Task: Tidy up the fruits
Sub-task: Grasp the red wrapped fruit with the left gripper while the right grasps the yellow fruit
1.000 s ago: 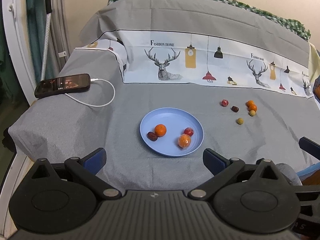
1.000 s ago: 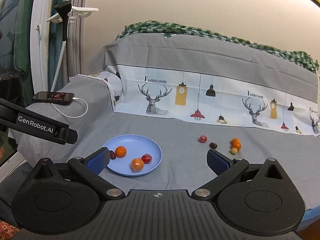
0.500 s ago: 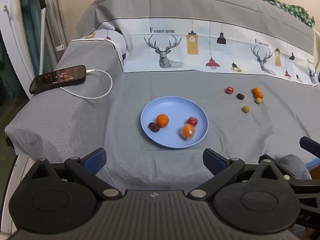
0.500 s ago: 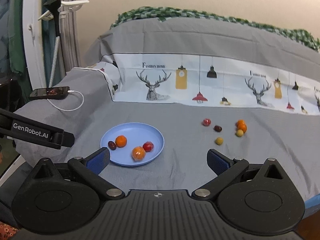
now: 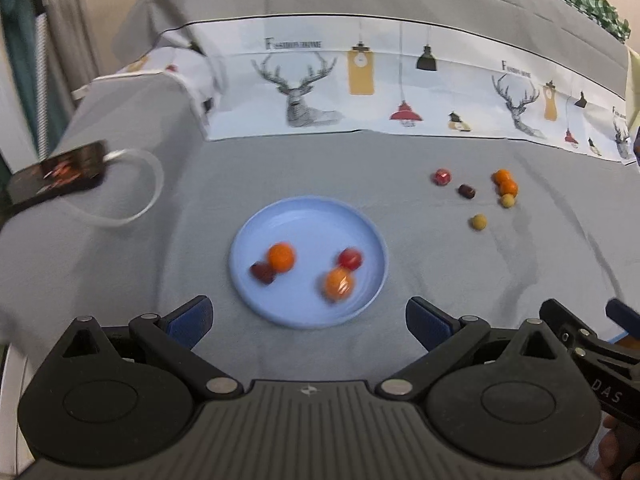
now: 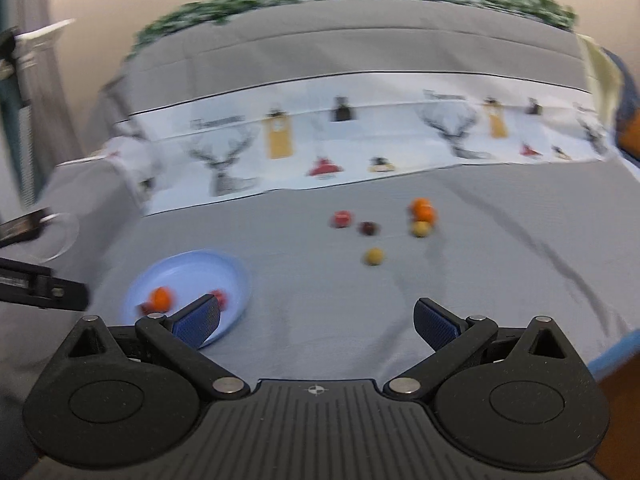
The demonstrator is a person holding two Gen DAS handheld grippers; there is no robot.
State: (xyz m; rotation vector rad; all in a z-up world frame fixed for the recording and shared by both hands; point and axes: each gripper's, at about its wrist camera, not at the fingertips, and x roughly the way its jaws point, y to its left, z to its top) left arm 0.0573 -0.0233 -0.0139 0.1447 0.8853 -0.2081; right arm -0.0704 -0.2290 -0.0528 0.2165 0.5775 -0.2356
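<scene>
**Grey cloth, blue plate, loose fruit**

A grey cloth (image 5: 360, 168) covered the surface. The blue plate (image 5: 308, 216) held four fruits; six more (image 5: 478, 221) lay well apart to its right. The left gripper (image 5: 308, 320) and right gripper (image 6: 316, 320) both hovered wide open, empty.

Motion blur is smearing the whole right wrist view; a gripper finger (image 6: 199, 320) is hiding part of the blue plate (image 6: 192, 270), and the phone (image 6: 22, 226) is running off the left edge.
</scene>
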